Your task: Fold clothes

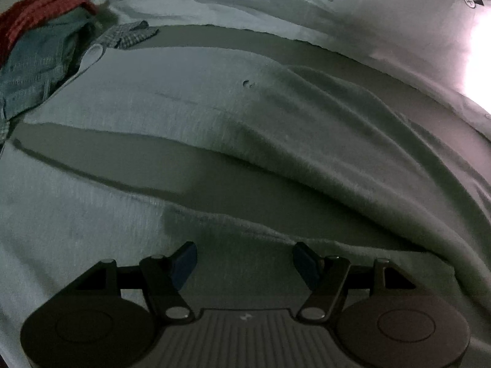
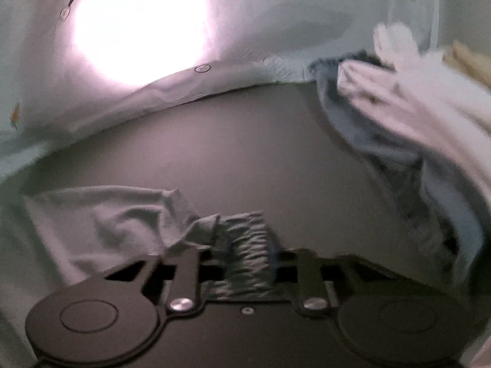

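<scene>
The pale grey-green, softly napped knit garment (image 1: 190, 92) lies spread in long folds across the dark flat surface (image 1: 214, 38), filling the left wrist view, where the left gripper (image 1: 244, 265) hovers over it, blue-padded fingers apart. Only the right wrist view shows the right gripper (image 2: 245, 254) clamped on a bunched corner of that cloth at lower centre. A blurred pile of blue and white clothes (image 2: 408, 116) sits upper right.
</scene>
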A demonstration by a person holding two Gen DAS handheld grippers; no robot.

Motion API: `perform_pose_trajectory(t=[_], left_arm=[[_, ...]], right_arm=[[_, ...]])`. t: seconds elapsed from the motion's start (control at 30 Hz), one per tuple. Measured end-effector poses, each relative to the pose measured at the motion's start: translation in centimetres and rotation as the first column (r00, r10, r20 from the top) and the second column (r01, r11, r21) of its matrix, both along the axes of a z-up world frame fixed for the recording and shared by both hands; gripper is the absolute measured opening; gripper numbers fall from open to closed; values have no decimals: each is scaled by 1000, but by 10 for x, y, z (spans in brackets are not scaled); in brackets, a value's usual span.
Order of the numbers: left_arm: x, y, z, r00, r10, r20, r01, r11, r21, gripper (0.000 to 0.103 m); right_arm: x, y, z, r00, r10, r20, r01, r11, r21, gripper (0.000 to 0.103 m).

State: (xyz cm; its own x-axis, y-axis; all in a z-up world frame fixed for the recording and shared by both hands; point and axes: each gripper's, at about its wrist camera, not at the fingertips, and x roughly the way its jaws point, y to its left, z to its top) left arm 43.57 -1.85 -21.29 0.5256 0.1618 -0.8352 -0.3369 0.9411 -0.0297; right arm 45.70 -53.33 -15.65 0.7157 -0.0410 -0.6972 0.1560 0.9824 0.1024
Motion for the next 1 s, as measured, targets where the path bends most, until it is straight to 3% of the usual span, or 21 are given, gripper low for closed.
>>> perform_pose_trajectory(t=[0.1,0.17,0.33,0.5,0.6,0.7,0.73,0.77,0.87,1.0], left_arm=[[4,0,0,1000,10,0,-10,1000,-11,70],[5,-3,-1,1000,4,1,-4,1000,-14,70],[5,-10,0,999,-32,0,32,999,5,70],[-5,-1,1,1000,-23,21,23,1000,-11,70],[-13,9,0,999,16,36,-14,999,-47,70],[-22,15,3,998,30,58,-27,998,-52,70],[-26,17,4,997,30,65,-26,998,-52,70],[-31,19,6,997,30,71,-26,998,-52,70],[-44,29,10,996,33,87,-28,998,-58,71],[-56,55,16,995,30,93,-25,998,-56,71]], right_arm=[[1,-15,1,994,-104,41,109,986,-127,4],[6,-41,2,981,-189,41,193,975,-108,3],[17,-43,-2,985,-169,41,174,961,-217,3],[25,-37,-6,981,-194,22,193,949,-249,5],[27,-33,0,986,-165,-2,159,957,-244,19],[15,-25,12,995,-96,6,95,969,-229,53],[8,-21,16,997,-78,20,80,973,-217,70],[1,-17,20,997,-63,34,69,975,-210,78],[-21,3,28,997,-50,65,63,975,-214,92],[-52,35,26,999,-13,46,20,987,-159,95]])
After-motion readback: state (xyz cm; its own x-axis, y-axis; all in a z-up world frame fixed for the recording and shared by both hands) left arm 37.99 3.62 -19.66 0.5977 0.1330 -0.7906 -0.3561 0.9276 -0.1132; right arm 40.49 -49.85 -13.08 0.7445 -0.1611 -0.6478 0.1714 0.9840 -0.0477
